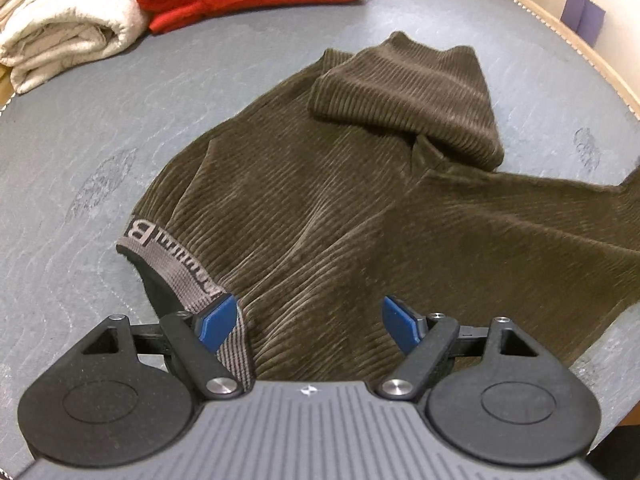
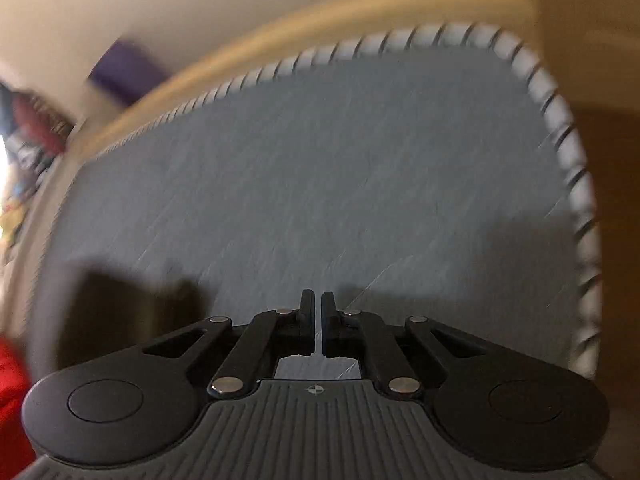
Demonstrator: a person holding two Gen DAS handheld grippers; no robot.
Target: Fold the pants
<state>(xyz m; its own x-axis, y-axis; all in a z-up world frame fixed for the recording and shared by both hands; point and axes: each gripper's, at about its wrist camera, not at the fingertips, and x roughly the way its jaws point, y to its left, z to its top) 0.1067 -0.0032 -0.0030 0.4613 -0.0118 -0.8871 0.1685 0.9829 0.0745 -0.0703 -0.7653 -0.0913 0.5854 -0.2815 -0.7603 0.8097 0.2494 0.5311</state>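
The brown ribbed corduroy pants are lying crumpled on the grey quilted mattress; the left gripper is gaping wide over their grey lettered waistband, while the right gripper is pinching nothing, fingers nearly together.

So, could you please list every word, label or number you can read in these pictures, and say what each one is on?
"B": the one clear letter, woven in the grey waistband of the brown corduroy pants, lying sideways.
The rest of the waistband lettering: dark strokes, too distorted to read.
Right wrist view: blurred, with no text visible.
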